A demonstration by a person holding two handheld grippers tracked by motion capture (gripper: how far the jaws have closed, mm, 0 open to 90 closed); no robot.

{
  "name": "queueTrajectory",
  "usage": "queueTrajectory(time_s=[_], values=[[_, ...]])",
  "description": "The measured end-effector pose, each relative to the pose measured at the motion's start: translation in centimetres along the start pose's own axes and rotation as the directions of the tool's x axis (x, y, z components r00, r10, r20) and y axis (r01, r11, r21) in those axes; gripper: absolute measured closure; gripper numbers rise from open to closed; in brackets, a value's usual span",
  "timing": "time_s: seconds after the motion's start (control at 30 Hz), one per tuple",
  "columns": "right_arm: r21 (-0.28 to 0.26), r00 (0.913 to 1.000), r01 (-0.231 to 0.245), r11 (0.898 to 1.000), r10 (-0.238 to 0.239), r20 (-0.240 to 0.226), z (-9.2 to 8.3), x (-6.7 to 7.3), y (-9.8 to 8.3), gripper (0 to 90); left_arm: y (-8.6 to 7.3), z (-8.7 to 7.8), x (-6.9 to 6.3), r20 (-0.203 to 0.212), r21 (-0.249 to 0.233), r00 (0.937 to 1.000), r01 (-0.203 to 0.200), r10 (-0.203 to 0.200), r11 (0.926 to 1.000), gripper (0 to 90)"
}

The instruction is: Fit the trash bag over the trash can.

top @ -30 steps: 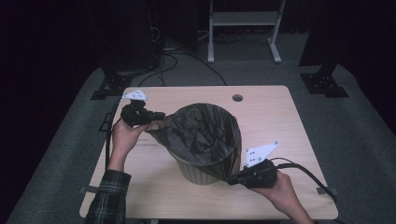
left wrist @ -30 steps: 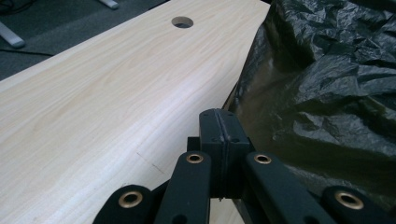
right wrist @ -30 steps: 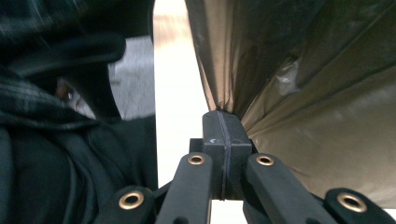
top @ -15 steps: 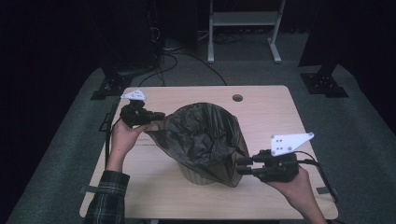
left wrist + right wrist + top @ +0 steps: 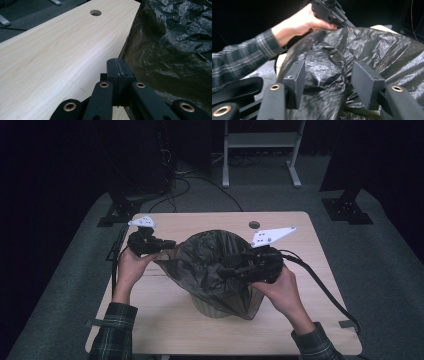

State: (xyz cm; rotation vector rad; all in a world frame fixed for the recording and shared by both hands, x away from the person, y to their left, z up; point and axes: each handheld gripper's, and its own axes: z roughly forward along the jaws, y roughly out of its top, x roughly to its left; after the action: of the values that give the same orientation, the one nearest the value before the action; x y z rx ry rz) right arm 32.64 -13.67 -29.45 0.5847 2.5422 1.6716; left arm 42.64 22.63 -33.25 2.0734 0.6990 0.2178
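Observation:
A black plastic bag (image 5: 210,265) lines a ribbed bin (image 5: 220,309) in the middle of the wooden table (image 5: 165,330). My left gripper (image 5: 167,243) is shut on the bag's rim at its left side and holds the film taut; in the left gripper view its jaws (image 5: 117,67) are pressed together beside the bag (image 5: 175,45). My right gripper (image 5: 225,267) hovers over the bag's near right part. Its jaws have just been opening; in the right gripper view they (image 5: 328,77) stand apart with a crumpled bulge of bag (image 5: 322,65) between them, not pinched.
A round cable hole (image 5: 254,225) sits near the table's far edge. Each gripper trails a cable off the table's side, the right one (image 5: 325,290) thick and looping. On the floor behind are stand feet (image 5: 345,210) and a white frame (image 5: 260,142).
My right gripper has risen from the bin's lower right side and come over the bag, its jaws now apart. The left gripper has kept still on the rim.

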Motion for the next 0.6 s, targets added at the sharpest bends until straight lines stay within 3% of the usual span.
queueTrajectory(time_s=[0.17,0.2,0.23,0.37,0.6], values=[[0.044,0.9997,0.011,0.999,-0.011,-0.022,0.8,0.2,-0.1,78.3,0.0,0.1,0.0,0.009,0.01,1.0,-0.002,0.002,0.9999,90.0],[0.044,0.9997,0.011,0.999,-0.011,-0.022,0.8,0.2,-0.1,78.3,0.0,0.1,0.0,0.009,0.01,1.0,-0.002,0.002,0.9999,90.0],[0.053,0.9991,0.023,0.998,-0.021,-0.036,0.9,0.3,-0.1,88.6,0.0,0.2,-0.1,0.01,0.013,0.9999,-0.004,0.004,0.9999,90.0],[0.042,0.9982,0.038,0.998,-0.036,-0.047,0.9,0.8,-0.1,89.3,0.1,0.3,-0.1,0.01,0.014,0.9999,-0.004,0.004,0.9999,90.0],[-0.015,0.9919,0.091,0.996,-0.092,-0.088,0.8,3.7,-0.6,89.2,0.1,0.4,-0.2,0.013,0.018,0.9999,-0.004,0.004,0.9998,90.0]])
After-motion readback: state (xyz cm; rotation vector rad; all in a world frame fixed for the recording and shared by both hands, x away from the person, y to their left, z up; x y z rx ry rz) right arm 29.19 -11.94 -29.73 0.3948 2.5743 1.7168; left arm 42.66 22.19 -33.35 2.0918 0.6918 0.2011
